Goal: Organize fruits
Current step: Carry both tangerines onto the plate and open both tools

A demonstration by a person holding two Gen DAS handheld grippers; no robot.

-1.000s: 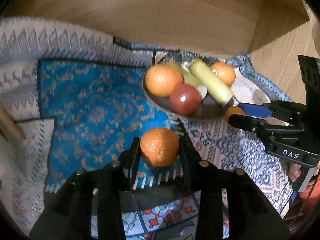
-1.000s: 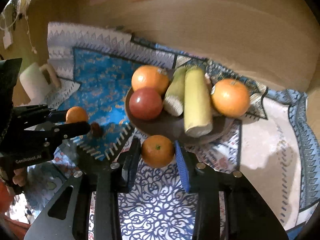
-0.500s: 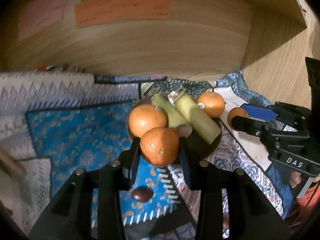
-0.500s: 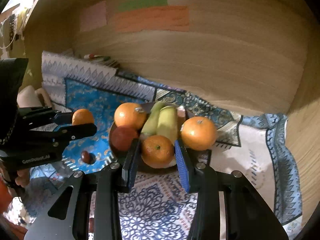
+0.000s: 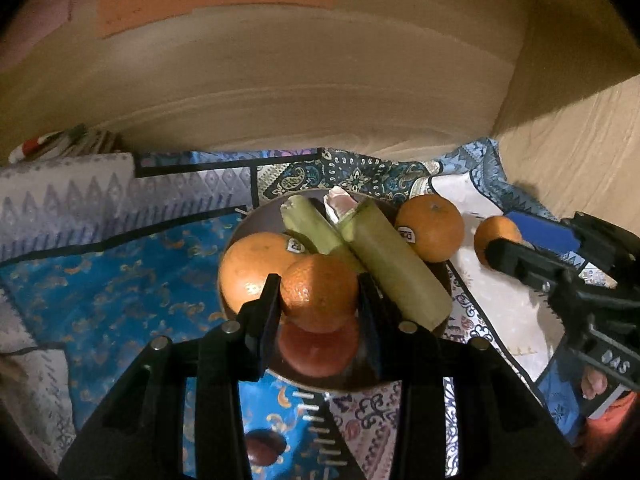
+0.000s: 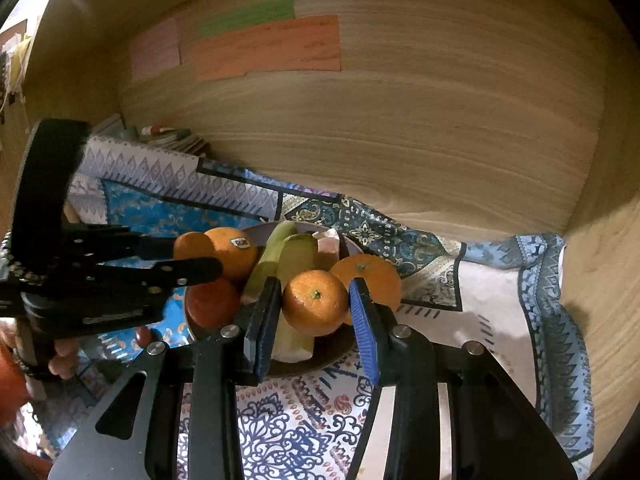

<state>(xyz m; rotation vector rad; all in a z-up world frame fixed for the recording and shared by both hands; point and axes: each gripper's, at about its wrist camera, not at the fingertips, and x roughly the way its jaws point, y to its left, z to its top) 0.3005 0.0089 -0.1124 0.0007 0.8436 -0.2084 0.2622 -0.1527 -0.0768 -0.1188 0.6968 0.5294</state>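
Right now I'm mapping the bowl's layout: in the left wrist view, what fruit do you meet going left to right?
Stickered orange → mandarin in the left gripper → green stalk → second stickered orange → mandarin in the right gripper, off the bowl.

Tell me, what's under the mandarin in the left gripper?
Under the mandarin in the left gripper sits a red apple in the bowl. The bowl's bottom beneath is hidden.
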